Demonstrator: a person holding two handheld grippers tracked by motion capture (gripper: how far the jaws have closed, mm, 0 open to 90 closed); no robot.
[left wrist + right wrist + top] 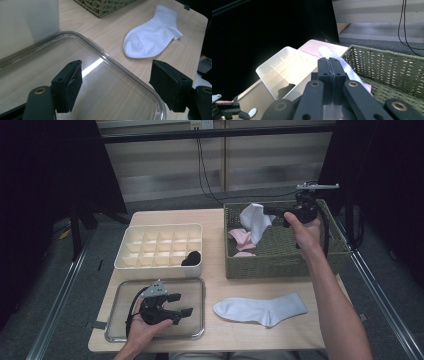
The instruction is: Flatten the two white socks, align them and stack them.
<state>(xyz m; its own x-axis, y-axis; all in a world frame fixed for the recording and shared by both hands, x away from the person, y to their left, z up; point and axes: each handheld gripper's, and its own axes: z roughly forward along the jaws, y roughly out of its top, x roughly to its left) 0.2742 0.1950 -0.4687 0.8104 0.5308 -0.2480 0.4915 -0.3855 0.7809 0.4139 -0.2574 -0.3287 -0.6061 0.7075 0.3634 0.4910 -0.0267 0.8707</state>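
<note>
Two grippers work over a light wooden bench (pixel 220 285), listed here with its load in descending order of size. Largest is the woven green basket (pixel 280 257) at the far right of the bench; it contains pink fabric (pixel 241 239). Next is the white divided organiser box (pixel 160 247), standing just left of the basket, with one dark item (pixel 191 258) in a compartment of its near row, towards the right end. In front of the organiser lies a clear plastic tray (pixel 192 287) at the near left corner of the bench. A second white sock (pixel 262 310) lies flat on the bench to the right of the tray, in front of the basket and apart from both. The white sock (pixel 255 220) being handled hangs above the basket's left half, lifted clear of the pink fabric, and is pinched at its upper end by the right gripper (pixel 275 211), which is held over the basket's far side; in the right gripper view its jaws are pressed together with white cloth (pixel 348 67) showing just beyond them. The left gripper (pixel 181 304) is held over the clear tray with its jaws spread wide and nothing between them.
</note>
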